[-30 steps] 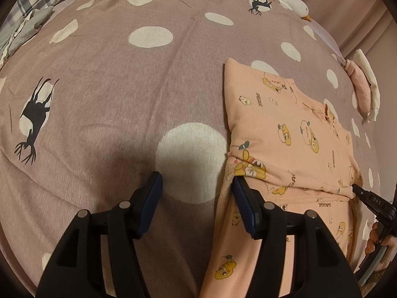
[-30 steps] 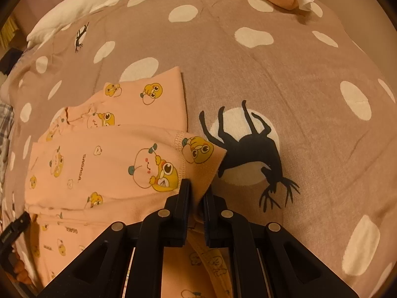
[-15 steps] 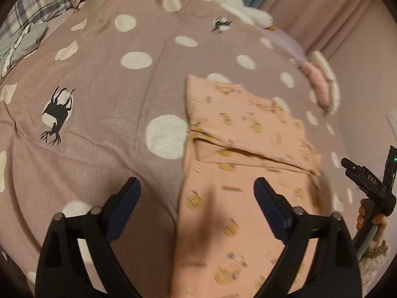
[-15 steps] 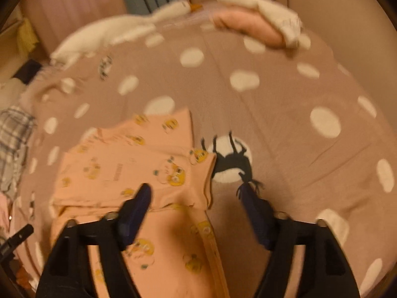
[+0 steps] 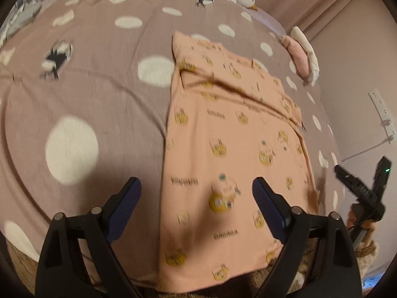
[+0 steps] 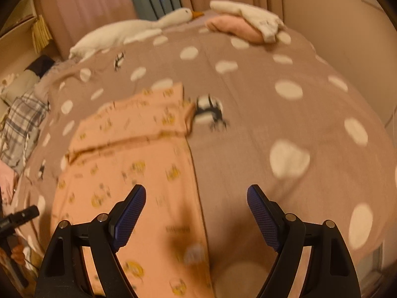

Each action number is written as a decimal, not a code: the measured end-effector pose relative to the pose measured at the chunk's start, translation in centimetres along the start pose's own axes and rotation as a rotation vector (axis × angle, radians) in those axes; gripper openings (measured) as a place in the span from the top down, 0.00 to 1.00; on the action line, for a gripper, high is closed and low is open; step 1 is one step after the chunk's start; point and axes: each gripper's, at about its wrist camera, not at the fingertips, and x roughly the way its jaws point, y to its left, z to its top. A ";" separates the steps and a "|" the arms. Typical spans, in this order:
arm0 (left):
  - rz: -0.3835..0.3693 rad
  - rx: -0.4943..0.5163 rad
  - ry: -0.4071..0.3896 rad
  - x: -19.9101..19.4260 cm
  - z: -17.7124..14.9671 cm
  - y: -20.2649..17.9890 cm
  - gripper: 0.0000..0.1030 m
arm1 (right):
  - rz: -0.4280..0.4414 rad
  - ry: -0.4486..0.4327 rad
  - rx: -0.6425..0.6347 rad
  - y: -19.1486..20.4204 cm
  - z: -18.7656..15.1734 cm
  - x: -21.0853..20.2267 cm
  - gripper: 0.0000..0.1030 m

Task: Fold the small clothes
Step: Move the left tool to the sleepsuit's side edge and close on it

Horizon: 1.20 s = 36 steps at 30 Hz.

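A small peach garment (image 5: 235,136) with yellow cartoon prints lies flat on the bedspread, its sleeves folded across the far end. My left gripper (image 5: 196,181) hovers over the garment's near left part. Its jaws stand wide and are closing slightly, with only flat cloth below them and nothing pinched. My right gripper (image 6: 196,188) is open above the right edge of the garment (image 6: 139,164), holding nothing. In the left wrist view the right gripper's body (image 5: 359,188) shows at the right edge, held by a hand.
The mauve bedspread (image 5: 99,87) has white dots and black deer prints. A white goose plush (image 6: 148,24) and a folded pink and white pile (image 6: 248,24) lie at the far end. Plaid cloth (image 6: 19,129) sits far left. A wall (image 5: 359,87) stands at the right.
The right gripper let go of the folded sleeve cuff and opened wide. The left jaws also widened. Both grippers pulled back toward the garment's near end.
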 end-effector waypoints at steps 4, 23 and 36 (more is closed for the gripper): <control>-0.004 0.000 0.051 0.7 -1.9 0.3 0.21 | 0.016 0.060 0.034 -0.6 -2.7 0.6 0.19; -0.117 -0.008 0.264 1.3 -6.7 1.2 0.30 | 0.057 0.277 0.041 -0.7 -9.8 0.4 0.44; -0.057 0.047 0.300 1.8 -7.5 0.8 0.96 | 0.108 0.317 -0.020 0.4 -9.8 0.7 0.85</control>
